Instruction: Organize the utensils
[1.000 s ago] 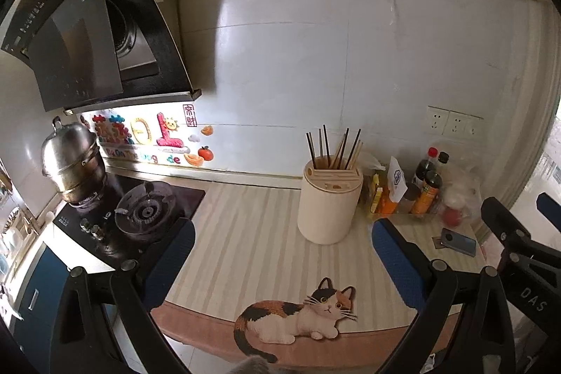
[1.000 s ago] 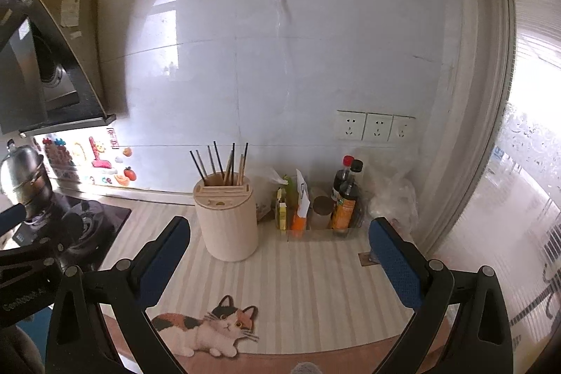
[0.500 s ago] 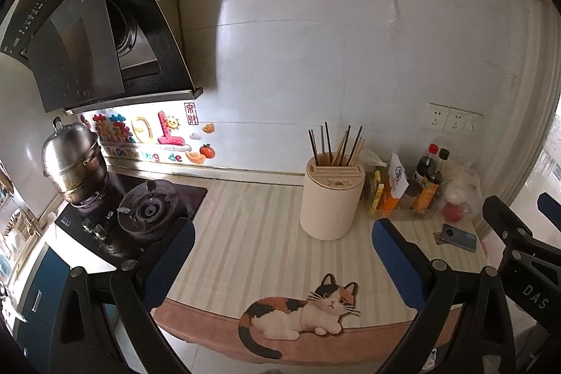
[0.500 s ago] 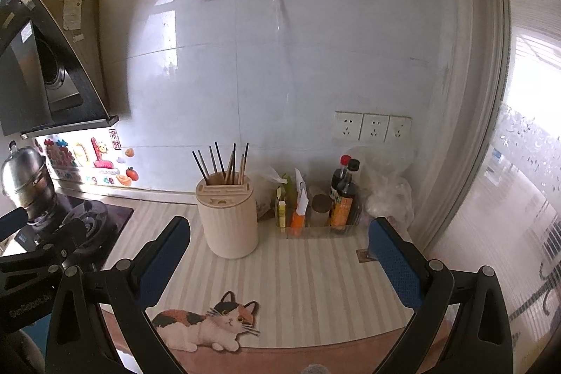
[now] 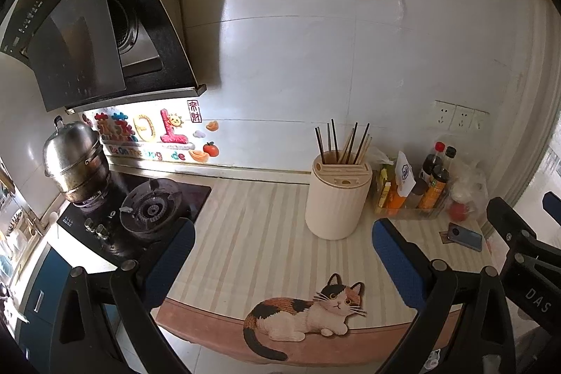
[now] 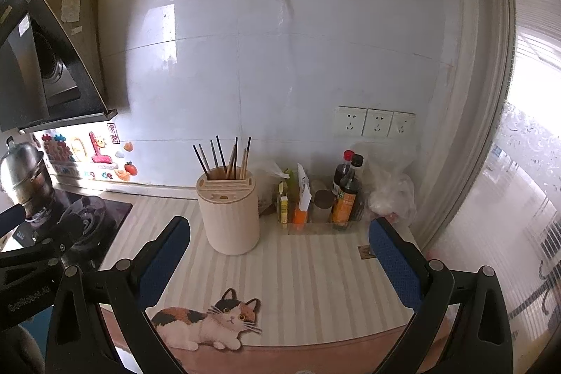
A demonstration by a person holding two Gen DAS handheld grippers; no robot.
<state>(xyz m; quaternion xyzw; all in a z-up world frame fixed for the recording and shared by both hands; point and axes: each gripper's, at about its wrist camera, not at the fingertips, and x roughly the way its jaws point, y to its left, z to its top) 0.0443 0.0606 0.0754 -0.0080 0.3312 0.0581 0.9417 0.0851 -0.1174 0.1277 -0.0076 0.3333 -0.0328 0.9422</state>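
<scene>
A cream cylindrical utensil holder [image 5: 336, 198] stands on the striped counter, with several dark and light chopsticks [image 5: 342, 142] upright in it. It also shows in the right wrist view [image 6: 229, 214], with the chopsticks [image 6: 224, 158]. My left gripper [image 5: 284, 255] is open and empty, held back from the counter's front edge. My right gripper [image 6: 278, 251] is open and empty, also well short of the holder. Each gripper shows at the edge of the other's view.
A gas stove [image 5: 147, 212] with a steel pot [image 5: 75, 160] is at the left under a range hood [image 5: 87, 34]. Sauce bottles [image 6: 347, 195] and packets stand right of the holder. A phone [image 5: 464, 236] lies at the far right. A cat picture [image 5: 308, 314] marks the counter's front edge.
Both grippers have drawn back and slightly up from the counter, so the holder looks smaller and farther. Both stay open and empty.
</scene>
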